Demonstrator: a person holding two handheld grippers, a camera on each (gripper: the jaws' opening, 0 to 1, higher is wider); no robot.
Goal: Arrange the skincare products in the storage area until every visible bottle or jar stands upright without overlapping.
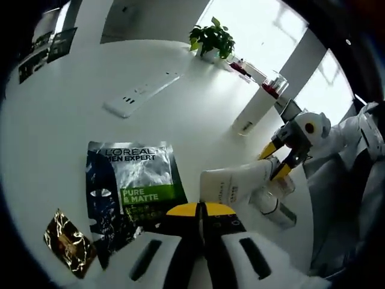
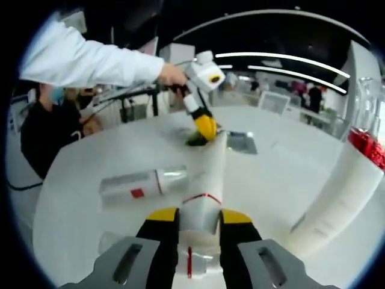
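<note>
1. Nearest us in the right gripper view, our right gripper (image 2: 199, 218) is clamped on the crimped tail end of a white tube (image 2: 207, 174). The tube runs straight away from us along the white table (image 2: 277, 174). Gripping the flat end makes sense, since it gives the jaws something thin to bite and should let us swing the tube up onto its cap.

2. In the left gripper view our left gripper (image 1: 201, 209) has its yellow tips pressed together with nothing between them, so it's closed and empty. It hovers low over the table (image 1: 72, 126), just above a L'Oreal sheet-mask packet (image 1: 133, 180) lying flat, with a small gold sachet (image 1: 68, 242) beside it.

3. Next out, a clear bottle with a red label (image 2: 144, 180) lies on its side just beside the tube. It isn't upright, so we reckon it needs standing up too.

4. A tall white bottle (image 2: 337, 198) stands at the right, apparently upright allowing for the fisheye lean, well apart from the lying ones. That one looks done.

5. Farther off, the left gripper (image 2: 204, 123) shows from the other side. A white sleeve (image 2: 90, 57) reaches in over the table, with the tool angled down near the tube's far end.

6. At the far edge we've got a power strip (image 1: 141, 93) and a potted plant (image 1: 210, 39).
</note>
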